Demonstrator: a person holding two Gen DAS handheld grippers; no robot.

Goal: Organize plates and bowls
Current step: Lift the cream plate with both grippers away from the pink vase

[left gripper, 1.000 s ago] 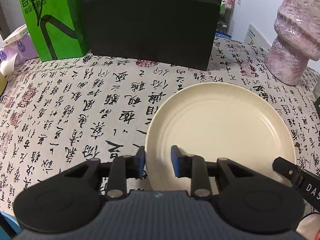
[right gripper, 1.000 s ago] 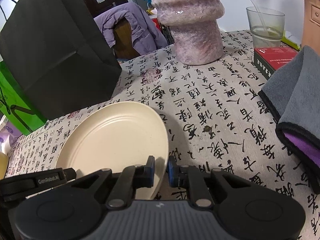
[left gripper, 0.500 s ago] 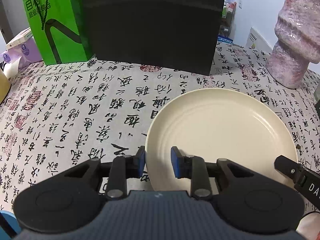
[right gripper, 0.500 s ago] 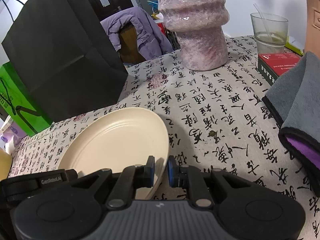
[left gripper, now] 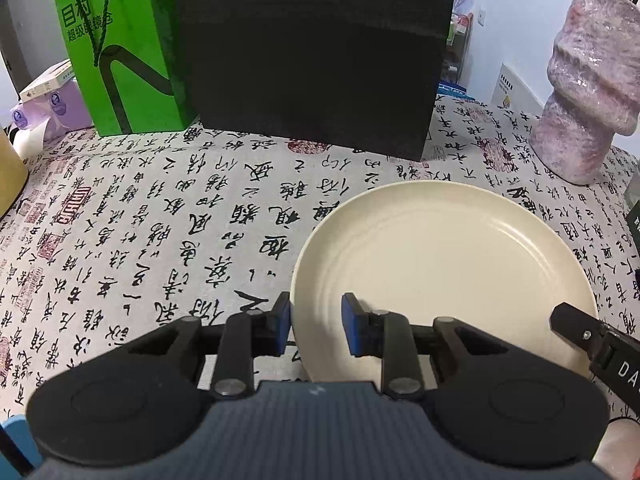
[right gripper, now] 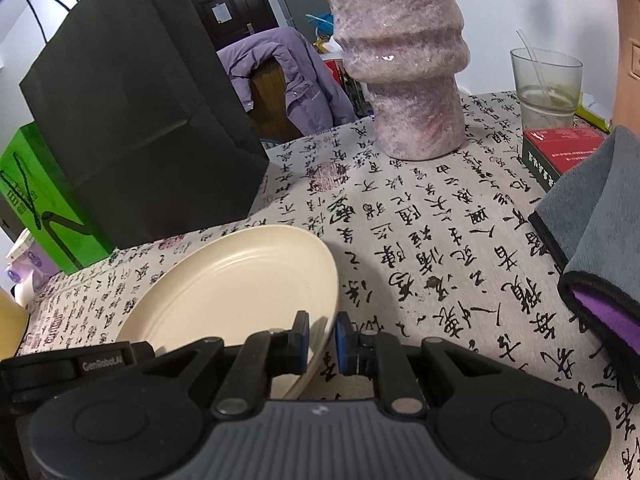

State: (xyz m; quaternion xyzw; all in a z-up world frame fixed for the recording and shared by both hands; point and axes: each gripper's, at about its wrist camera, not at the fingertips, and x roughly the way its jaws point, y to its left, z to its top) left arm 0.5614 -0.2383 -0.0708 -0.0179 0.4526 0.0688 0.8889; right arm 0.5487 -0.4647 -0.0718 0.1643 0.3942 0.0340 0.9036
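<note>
A cream plate (left gripper: 440, 264) is held just above the calligraphy tablecloth (left gripper: 160, 216) by both grippers, at opposite sides of its rim. In the left wrist view my left gripper (left gripper: 316, 318) is shut on the plate's near-left rim, one blue pad outside and one inside. The right gripper's black finger (left gripper: 592, 340) shows at the plate's right edge. In the right wrist view my right gripper (right gripper: 322, 338) is shut on the plate's (right gripper: 232, 284) near-right rim. The plate tilts there and casts a shadow on the cloth. The left gripper's body (right gripper: 80, 364) shows at the lower left.
A black paper bag (left gripper: 312, 52) and a green bag (left gripper: 120, 48) stand at the back. A pink-purple vase (right gripper: 404, 60) stands back right, with a glass and straw (right gripper: 546, 84), a red box (right gripper: 560, 152) and a folded grey-purple cloth (right gripper: 600, 240) to the right. Tissue packs (left gripper: 48, 104) lie far left.
Both grippers keep their hold on the plate. The views have tipped slightly, so the bags and the vase sit a little lower and farther off in the frames.
</note>
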